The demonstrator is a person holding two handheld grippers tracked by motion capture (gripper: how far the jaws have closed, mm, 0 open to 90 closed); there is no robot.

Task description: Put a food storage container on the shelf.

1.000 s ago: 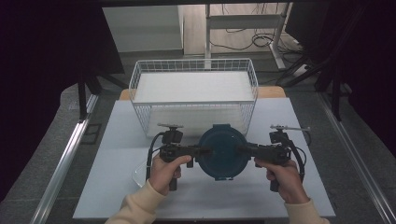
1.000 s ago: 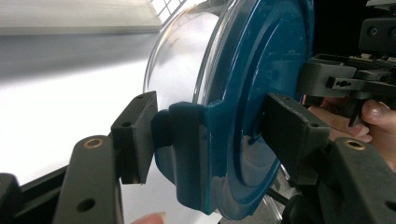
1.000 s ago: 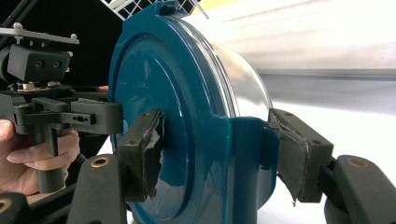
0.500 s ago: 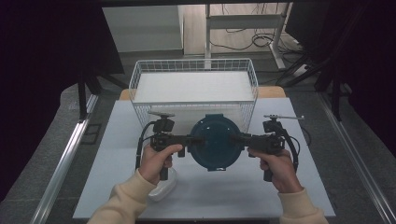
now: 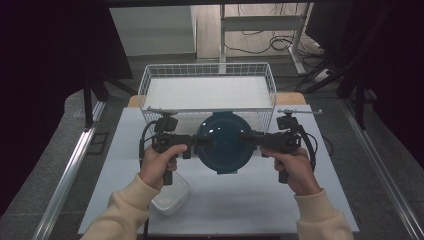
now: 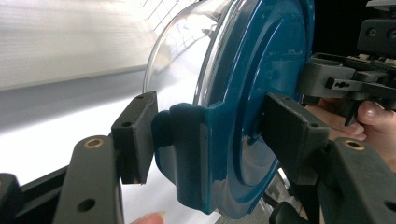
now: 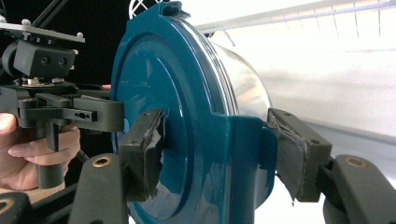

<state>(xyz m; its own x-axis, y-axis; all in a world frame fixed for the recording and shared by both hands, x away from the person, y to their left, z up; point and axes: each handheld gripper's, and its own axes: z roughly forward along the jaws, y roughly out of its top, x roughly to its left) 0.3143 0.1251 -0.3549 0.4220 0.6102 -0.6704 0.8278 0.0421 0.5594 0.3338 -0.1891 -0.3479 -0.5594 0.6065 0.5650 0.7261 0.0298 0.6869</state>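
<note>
Two grippers on one container, and I've got it from both sides! Nearest me, at the front left of the white table (image 5: 240, 210), a small clear tub (image 5: 172, 200) sits just below my left hand (image 5: 159, 167). Moving up, that hand drives my left gripper (image 5: 200, 141), and my right hand (image 5: 295, 167) drives my right gripper (image 5: 247, 138), the two pointing straight at each other. Between them hangs the round clear container with its teal lid (image 5: 224, 142), lifted off the table and tipped on edge so the lid faces me.

On the left gripper view, my jaws are closed down on the lid's side latch (image 6: 187, 154): one pad sits against the latch on the bowl side, the other presses the lid's flat face. On the right gripper view, it's the same story on the opposite latch (image 7: 245, 158), one worn pad (image 7: 152, 140) on the lid's face, the other behind the latch by the clear bowl (image 7: 243, 79). Both pairs of jaws are narrowed to the thickness of the rim and gripping.

Just beyond the container stands the white wire basket (image 5: 207, 70), at the table's far edge. Past that, dark floor and cables (image 5: 260, 45).
</note>
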